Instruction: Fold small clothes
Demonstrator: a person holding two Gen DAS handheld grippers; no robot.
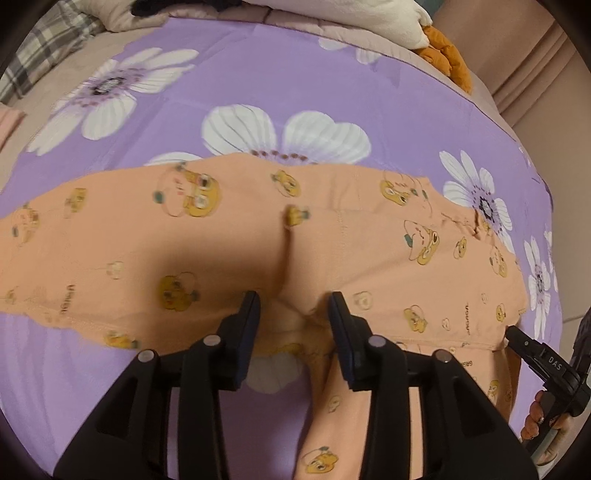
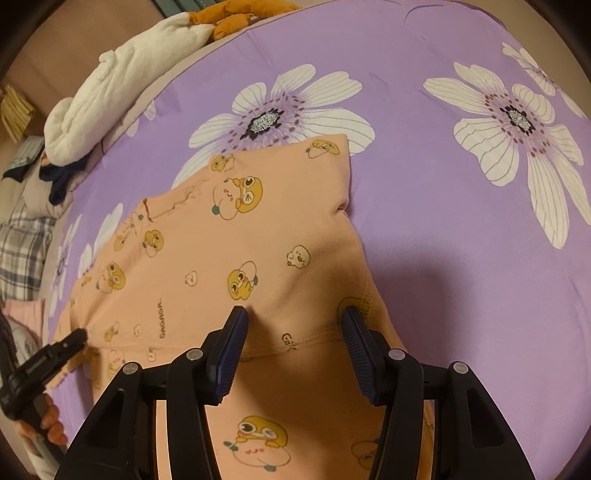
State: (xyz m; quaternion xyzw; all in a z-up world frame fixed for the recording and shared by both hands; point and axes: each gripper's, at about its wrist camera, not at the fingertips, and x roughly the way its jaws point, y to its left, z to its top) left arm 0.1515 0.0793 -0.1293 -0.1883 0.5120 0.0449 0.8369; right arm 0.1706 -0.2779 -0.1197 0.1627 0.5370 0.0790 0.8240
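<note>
A peach garment (image 1: 229, 251) printed with yellow cartoon ducks lies folded across a purple flowered bedspread (image 1: 258, 66). Its hemmed upper layer lies over a lower layer that runs toward the cameras. My left gripper (image 1: 293, 299) stands over the fold's near edge. Its jaws are apart, and a small bunch of cloth lies loose between them. In the right wrist view the garment (image 2: 258, 236) fills the middle. My right gripper (image 2: 293, 314) is open at its hem, with its fingertips (image 2: 238, 317) set on the cloth and fabric spanning the gap. Each gripper shows at the edge of the other's view.
A white plush blanket (image 2: 110, 92) and an orange soft toy (image 2: 236, 14) lie at the bed's far corner. Plaid fabric (image 2: 22, 251) and dark clothing (image 2: 59, 181) sit past the bedspread's left edge. A hand (image 1: 535, 417) holds the right gripper's handle.
</note>
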